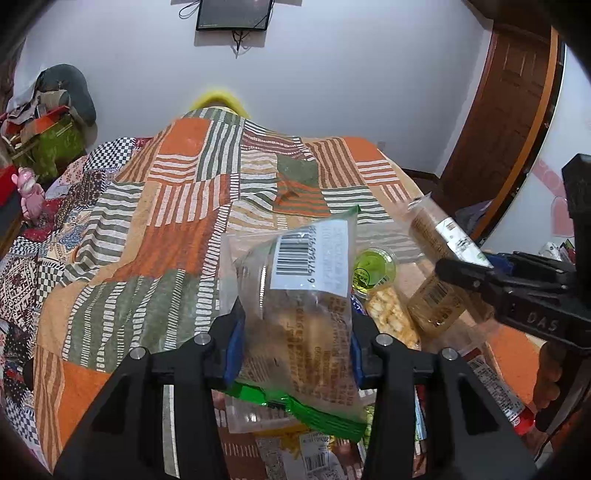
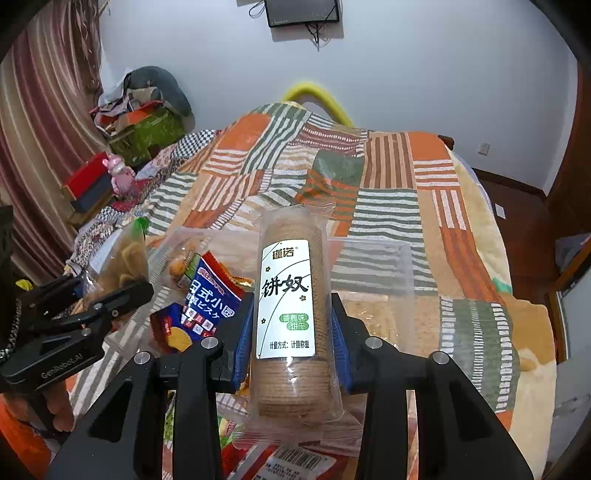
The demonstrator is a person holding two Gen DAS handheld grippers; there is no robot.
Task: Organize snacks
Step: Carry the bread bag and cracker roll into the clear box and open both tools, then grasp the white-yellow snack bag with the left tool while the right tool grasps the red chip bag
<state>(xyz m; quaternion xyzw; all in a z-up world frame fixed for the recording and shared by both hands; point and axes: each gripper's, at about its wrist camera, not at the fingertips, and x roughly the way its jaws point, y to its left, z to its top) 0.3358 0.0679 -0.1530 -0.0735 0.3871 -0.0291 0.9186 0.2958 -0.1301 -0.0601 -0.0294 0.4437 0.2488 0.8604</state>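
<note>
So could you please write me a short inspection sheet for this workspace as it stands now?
Surface: patchwork bedspread, rumpled.
Job's things: biscuit roll in the right gripper; clear snack bag with barcode in the left gripper.
Clutter: blue snack packet, green jelly cup, more packets below; clear plastic box beside the roll.
Grippers: both shut on snacks.
Cables: wires hang from the wall screen.
Surroundings: striped curtain, wooden door, pink toy.

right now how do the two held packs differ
The left gripper holds a clear bag, flat, green-edged, with a barcode sticker. The right gripper holds a biscuit roll, a round stack with a white label. Both are see-through wrappers, clamped and lifted.
</note>
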